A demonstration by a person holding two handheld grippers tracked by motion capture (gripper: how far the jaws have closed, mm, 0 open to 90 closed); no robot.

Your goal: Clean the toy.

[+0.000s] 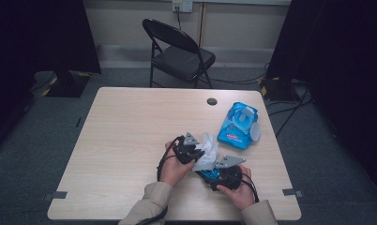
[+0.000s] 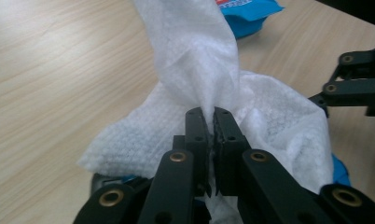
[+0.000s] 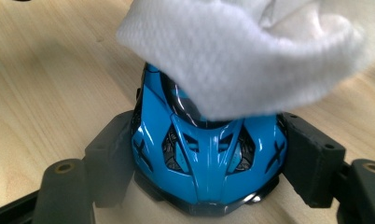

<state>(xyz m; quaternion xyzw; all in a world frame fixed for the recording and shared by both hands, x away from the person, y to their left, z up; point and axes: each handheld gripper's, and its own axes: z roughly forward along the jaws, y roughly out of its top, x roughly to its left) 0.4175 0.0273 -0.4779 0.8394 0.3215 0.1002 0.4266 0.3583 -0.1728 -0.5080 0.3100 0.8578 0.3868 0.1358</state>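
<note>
My left gripper (image 2: 211,117) is shut on a white wet wipe (image 2: 232,98), pinching a bunched fold of it. The wipe (image 3: 251,51) drapes over the far end of a shiny blue toy car (image 3: 209,158). My right gripper (image 3: 209,154) is shut on that toy car, one black pad pressed against each of its sides. In the high view the left gripper (image 1: 194,152) and the right gripper (image 1: 214,177) sit close together near the table's front edge, with the wipe (image 1: 208,152) between them and the blue car (image 1: 208,175) below it.
A blue wet-wipe pack (image 1: 239,124) with its lid flap open lies on the wooden table (image 1: 130,131) at the right. A round cable hole (image 1: 212,101) sits near the far edge. A black folding chair (image 1: 177,51) stands beyond the table.
</note>
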